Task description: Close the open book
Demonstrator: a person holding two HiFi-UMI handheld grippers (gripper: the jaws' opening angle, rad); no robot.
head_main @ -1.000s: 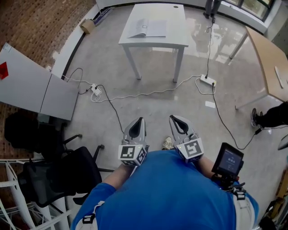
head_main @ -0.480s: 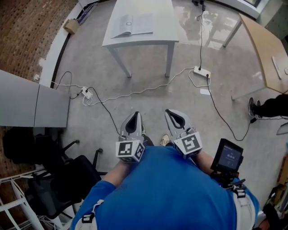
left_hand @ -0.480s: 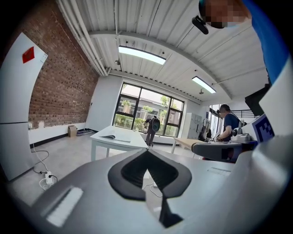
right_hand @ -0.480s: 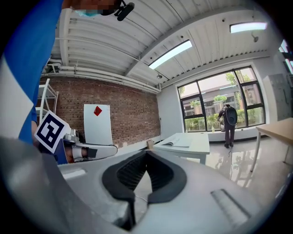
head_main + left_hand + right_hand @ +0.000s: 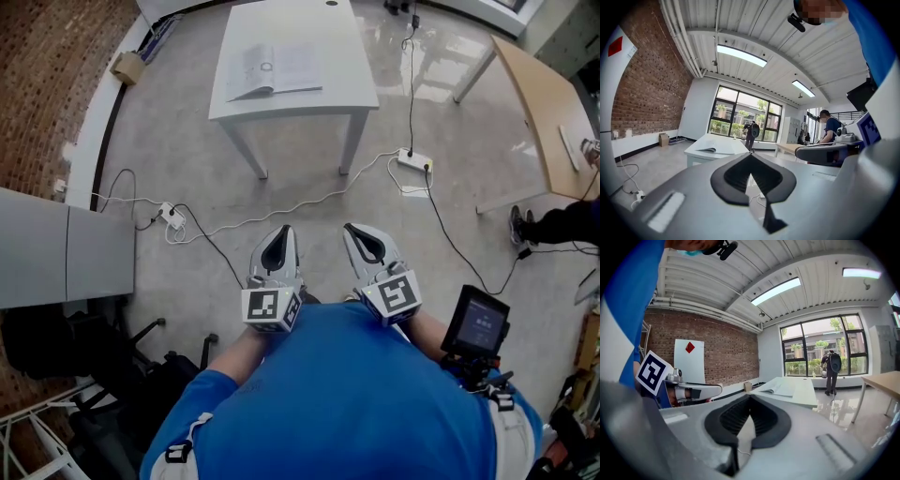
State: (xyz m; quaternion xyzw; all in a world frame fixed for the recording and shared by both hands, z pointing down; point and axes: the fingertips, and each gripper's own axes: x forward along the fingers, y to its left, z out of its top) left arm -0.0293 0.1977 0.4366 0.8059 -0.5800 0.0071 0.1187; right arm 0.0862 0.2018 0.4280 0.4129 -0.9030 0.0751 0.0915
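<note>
Head view: the left gripper and right gripper are held side by side in front of the person's blue shirt, both pointed across the floor toward a white table. The book is seen lying open on that table, well apart from both grippers. A cable and a power strip lie on the floor between. Left gripper view: the left gripper is shown with its jaws together and nothing between them; the open book is seen on the table far ahead. Right gripper view: the right gripper is likewise closed and empty; the book lies on the table beyond, before a brick wall.
</note>
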